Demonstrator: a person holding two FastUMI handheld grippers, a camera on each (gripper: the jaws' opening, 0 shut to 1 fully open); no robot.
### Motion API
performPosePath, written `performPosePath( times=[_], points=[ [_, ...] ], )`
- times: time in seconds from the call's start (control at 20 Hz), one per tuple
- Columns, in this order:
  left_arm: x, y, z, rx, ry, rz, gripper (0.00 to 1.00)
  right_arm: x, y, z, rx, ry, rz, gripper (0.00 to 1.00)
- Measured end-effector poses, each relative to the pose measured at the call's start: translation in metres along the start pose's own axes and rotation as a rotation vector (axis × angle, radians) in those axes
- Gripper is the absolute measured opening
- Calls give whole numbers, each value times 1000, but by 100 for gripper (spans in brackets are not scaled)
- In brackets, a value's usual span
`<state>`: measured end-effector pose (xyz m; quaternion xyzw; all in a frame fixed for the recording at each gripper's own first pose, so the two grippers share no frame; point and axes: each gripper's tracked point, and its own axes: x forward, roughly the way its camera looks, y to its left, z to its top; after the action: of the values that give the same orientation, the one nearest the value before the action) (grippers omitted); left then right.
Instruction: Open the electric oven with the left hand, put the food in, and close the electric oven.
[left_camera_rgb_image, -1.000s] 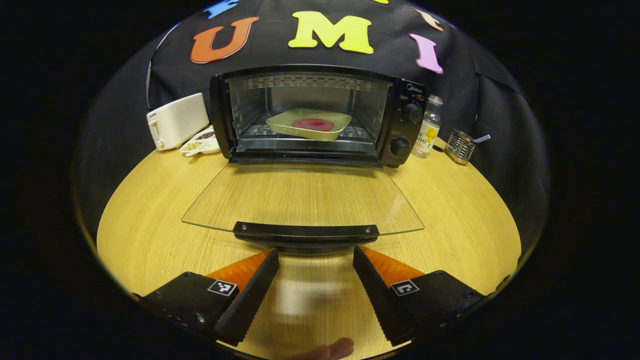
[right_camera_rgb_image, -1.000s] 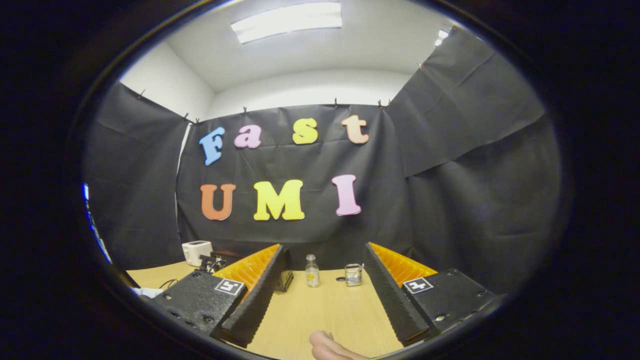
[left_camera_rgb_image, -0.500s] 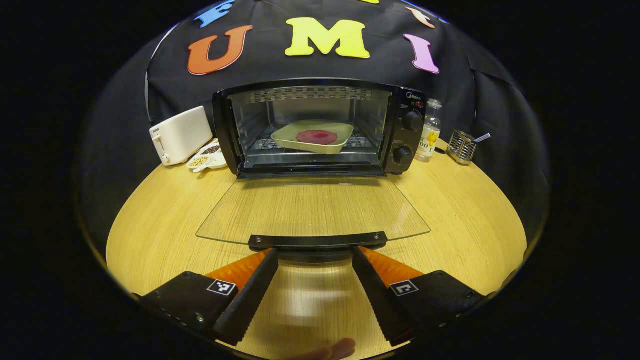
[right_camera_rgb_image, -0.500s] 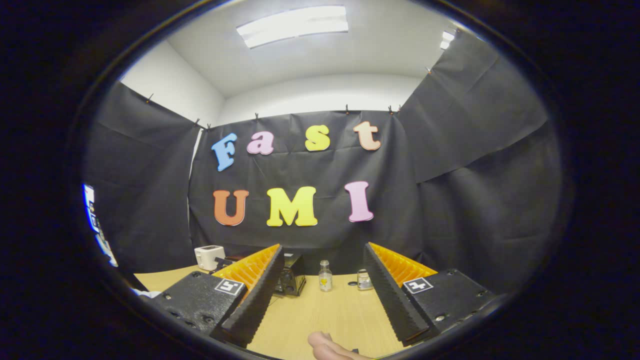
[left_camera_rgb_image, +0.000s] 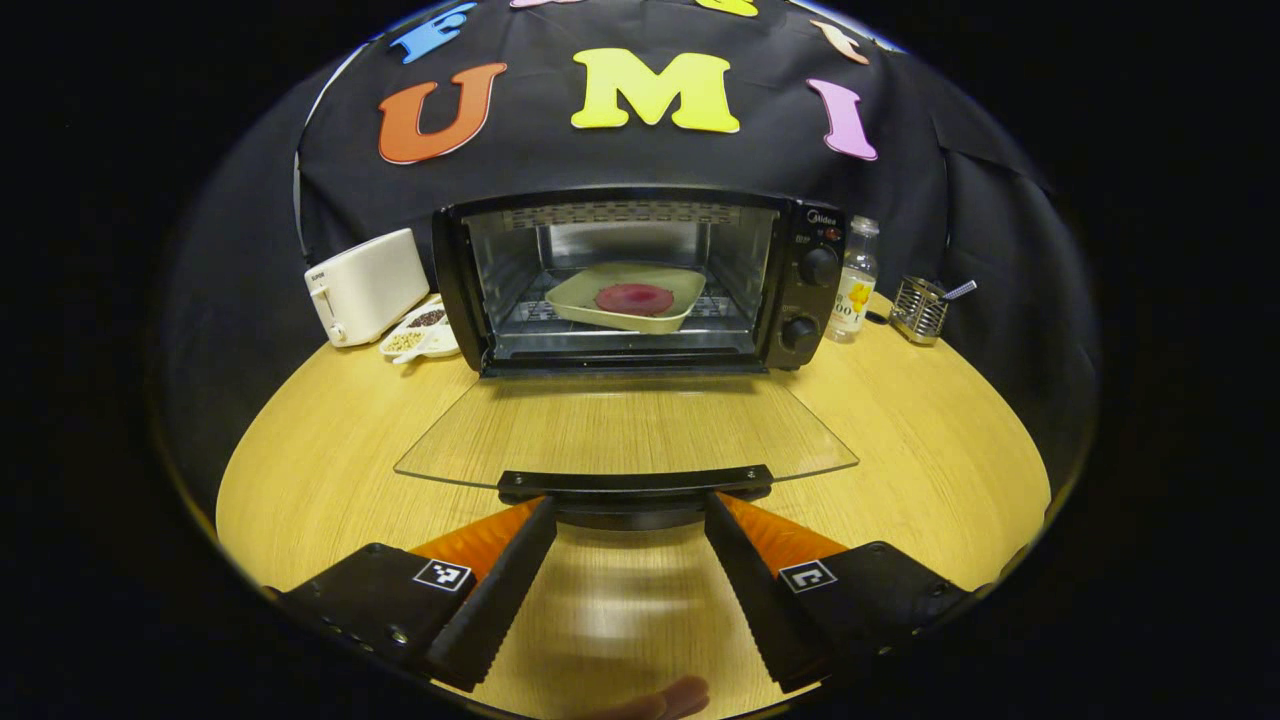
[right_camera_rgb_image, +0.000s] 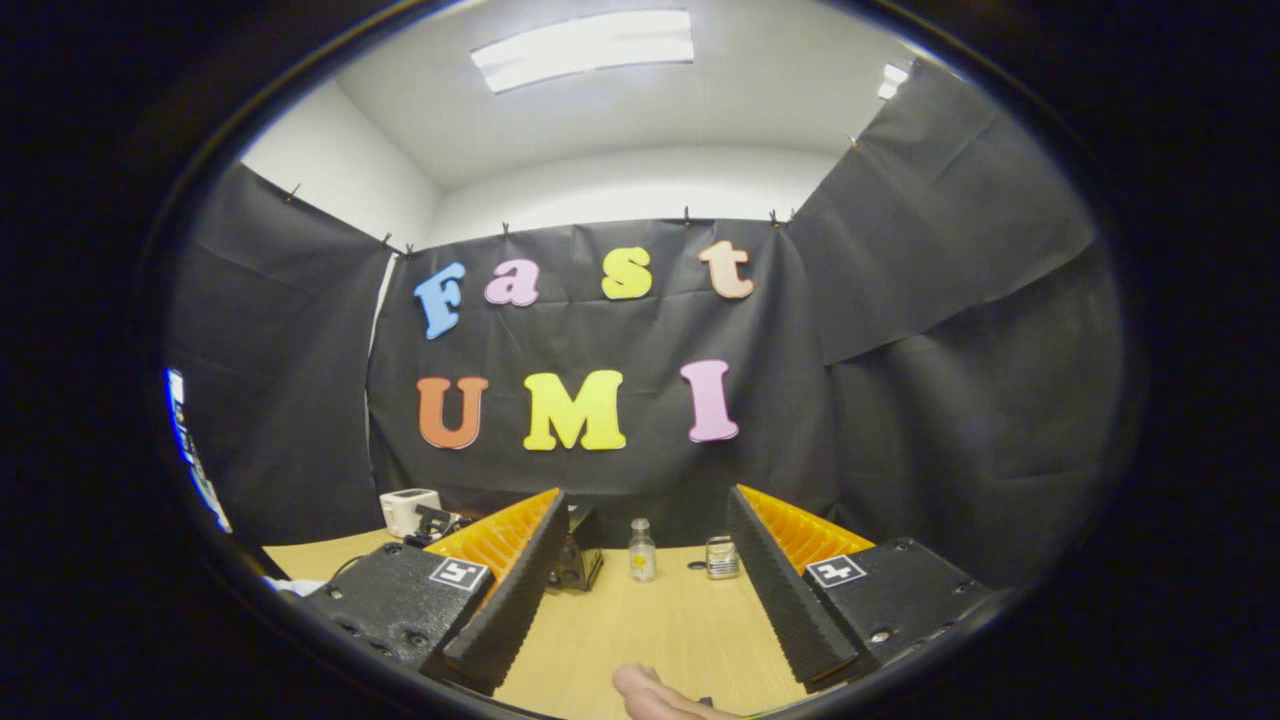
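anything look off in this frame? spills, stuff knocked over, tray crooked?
Nothing spilled or damaged. The tray with the food sits slightly skewed on the oven rack. The glass door lies fully open, the left gripper open just short of its handle. Toaster and bottle stand upright.

This is a recording booth arranged to look like a small kitchen, not a real home. Black cloth (right_camera_rgb_image: 950, 330) hangs on clips as the walls, and above it, in the upper part of the right gripper view, a plain white ceiling with a long office lamp (right_camera_rgb_image: 583, 48) appears. In the middle of the left gripper view a round wooden counter (left_camera_rgb_image: 320, 470) carries kitchen things: an electric oven (left_camera_rgb_image: 640, 280) with its glass door (left_camera_rgb_image: 625, 430) folded down, a white toaster (left_camera_rgb_image: 367, 285) at its left, a small dish of seeds (left_camera_rgb_image: 418, 334), a bottle (left_camera_rgb_image: 855, 280) and a wire holder (left_camera_rgb_image: 918, 309) at the right.
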<state>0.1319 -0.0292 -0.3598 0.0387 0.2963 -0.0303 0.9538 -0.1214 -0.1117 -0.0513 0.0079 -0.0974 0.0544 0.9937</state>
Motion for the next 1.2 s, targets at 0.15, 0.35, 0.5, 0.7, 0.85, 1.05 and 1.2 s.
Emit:
performPosePath(
  times=[0.15,0.35,0.5,0.7,0.85,1.05,1.2],
  points=[
    [-3,1,7,5,3,1,96,2,4,-5,6,19,8,96],
    [-7,1,24,6,-42,3,95,5,1,-3,-4,18,-1,96],
    [-9,-1,36,13,-52,6,96,4,1,-2,-10,14,-6,96],
    [-13,0,59,10,-87,13,96,6,1,-1,-35,33,-21,100],
    [-11,-1,89,14,-138,24,98,4,15,6,-42,27,-9,96],
    [2,3,118,-15,-145,38,98,0,32,4,-18,67,-5,96],
    [2,16,134,-34,-154,75,97,1,45,9,-11,63,25,96]
  ],
)
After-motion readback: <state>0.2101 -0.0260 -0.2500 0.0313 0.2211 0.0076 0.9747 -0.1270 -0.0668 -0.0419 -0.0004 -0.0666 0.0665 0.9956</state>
